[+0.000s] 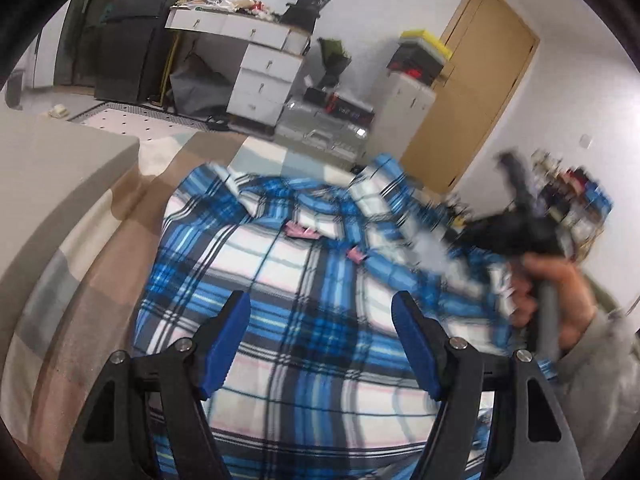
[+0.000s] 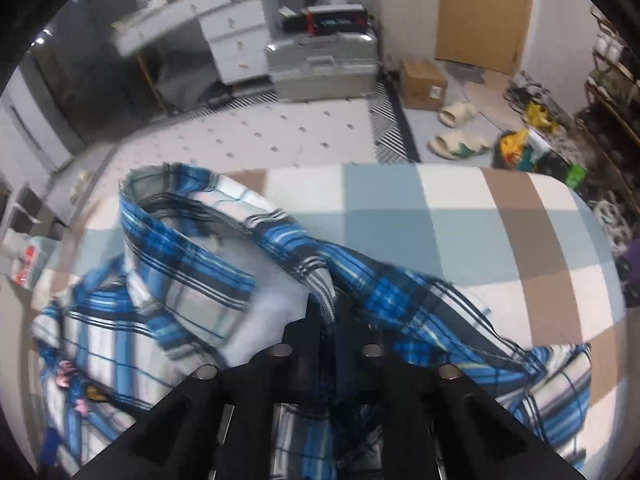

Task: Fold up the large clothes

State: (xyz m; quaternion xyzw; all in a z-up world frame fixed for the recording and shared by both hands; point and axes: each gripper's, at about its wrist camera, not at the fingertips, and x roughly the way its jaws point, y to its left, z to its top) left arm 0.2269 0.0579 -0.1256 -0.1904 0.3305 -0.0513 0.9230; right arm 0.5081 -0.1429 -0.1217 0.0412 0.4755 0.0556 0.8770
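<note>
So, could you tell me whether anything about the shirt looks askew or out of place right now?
Yes: the plaid shirt lies rumpled on the checked blanket, and its sleeve is bunched and pulled up, pinched in the right gripper. The left gripper is open above the shirt.

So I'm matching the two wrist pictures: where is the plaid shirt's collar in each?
Left wrist: collar at centre, far end of the plaid shirt.
Right wrist: collar left of centre, standing up.
Shared landmark: the silver suitcase on the floor.
</note>
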